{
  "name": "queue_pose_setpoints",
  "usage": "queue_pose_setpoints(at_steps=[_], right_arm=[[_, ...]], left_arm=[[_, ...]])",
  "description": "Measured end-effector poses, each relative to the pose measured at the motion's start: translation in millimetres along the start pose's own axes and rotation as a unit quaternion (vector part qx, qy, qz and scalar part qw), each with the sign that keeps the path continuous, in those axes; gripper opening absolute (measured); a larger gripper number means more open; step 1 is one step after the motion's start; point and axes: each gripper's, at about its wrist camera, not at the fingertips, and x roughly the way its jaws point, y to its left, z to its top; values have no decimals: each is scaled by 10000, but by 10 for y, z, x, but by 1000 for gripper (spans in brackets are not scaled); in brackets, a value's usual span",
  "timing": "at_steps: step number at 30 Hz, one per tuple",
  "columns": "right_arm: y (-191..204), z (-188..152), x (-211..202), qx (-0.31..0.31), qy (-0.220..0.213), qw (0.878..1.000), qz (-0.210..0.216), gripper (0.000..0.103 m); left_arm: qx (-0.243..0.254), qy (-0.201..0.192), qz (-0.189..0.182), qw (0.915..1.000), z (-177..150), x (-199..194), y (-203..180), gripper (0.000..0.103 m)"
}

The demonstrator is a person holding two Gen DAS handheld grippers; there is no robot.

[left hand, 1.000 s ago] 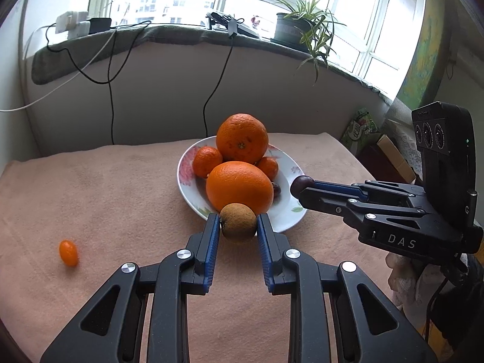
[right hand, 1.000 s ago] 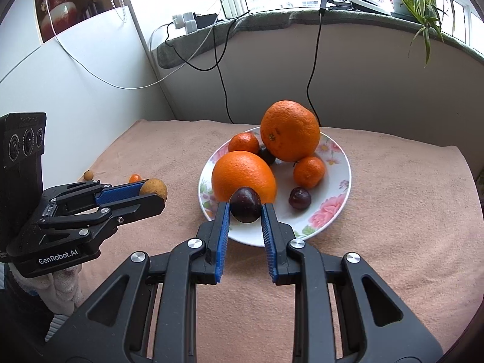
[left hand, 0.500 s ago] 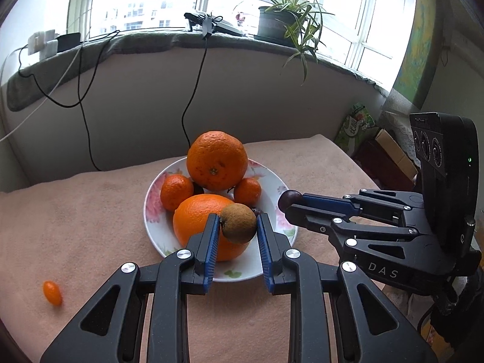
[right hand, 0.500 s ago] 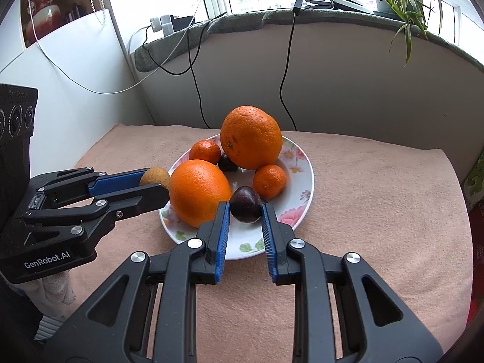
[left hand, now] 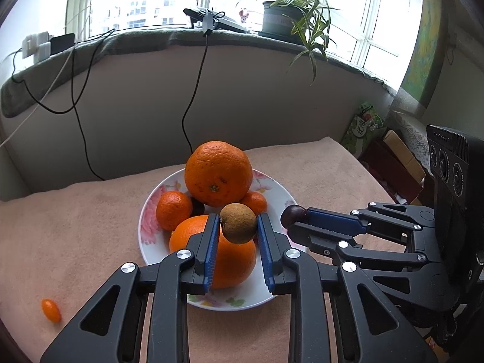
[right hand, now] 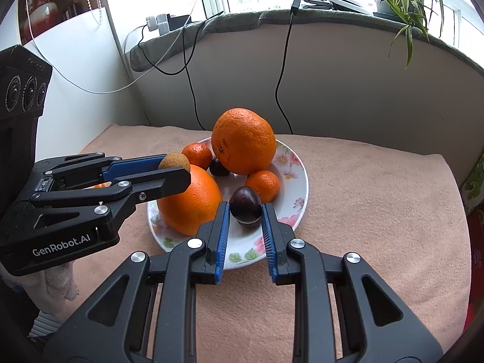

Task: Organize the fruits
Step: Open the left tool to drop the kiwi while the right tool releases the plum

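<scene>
While most of the fruit already sits on the floral plate (left hand: 273, 190), you are not done: a big orange (left hand: 218, 177) is stacked at the back, another large orange (right hand: 189, 201) lies at the front, and two mandarins (left hand: 173, 210) and a dark plum (right hand: 219, 168) fill the gaps. One kumquat (left hand: 50, 310) lies well apart on the pink cloth (left hand: 75, 236), so that pick is left, by my reading, plus the two fruits you carry. Your left gripper (left hand: 237, 227) is pinched tight on a brown, rough-skinned round fruit (left hand: 238, 223), held above the front orange. Your right gripper (right hand: 245, 210) is clamped on a dark purple plum (right hand: 245, 202), hanging over the plate's near side, close to the smaller mandarin (right hand: 262, 185).
</scene>
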Motion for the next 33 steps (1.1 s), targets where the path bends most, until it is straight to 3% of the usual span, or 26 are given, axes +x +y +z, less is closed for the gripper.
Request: queue_pose_setpoints(at_steps=[15,18,19,20,22,23,27,30,33], right_arm=[[10,4,-13,4,-27,10000,70,23],[4,2,-22,17,-33,10000,72,24],[5,0,-30,14,-42,10000,64,32],[10,-3,-41,1,-68,10000,33,47],[21,-8,-74,-39,-133,9999,-14,62],[28,-9,-86,-56,-142,9999,-19,64],[55,-11,-120,-106,-172,9998,-32,74],[73,-13,-137,-133,-187,9997,-32,79],[92,-27,-157,-153,-202,9996,-77,86]], left_arm=[[36,-70,93,9999,15,-42,-9,26],[35,-96,116,9999,13,-63,1,39],[32,-110,118,9999,12,-72,3,42],[34,-120,120,9999,12,-81,5,42],[41,-144,148,9998,10,-99,11,48],[38,-165,170,9997,9,-112,13,58],[0,-213,236,9995,14,-155,24,64],[-23,-218,338,9992,13,-175,22,80],[-56,-235,399,9989,4,-208,19,81]])
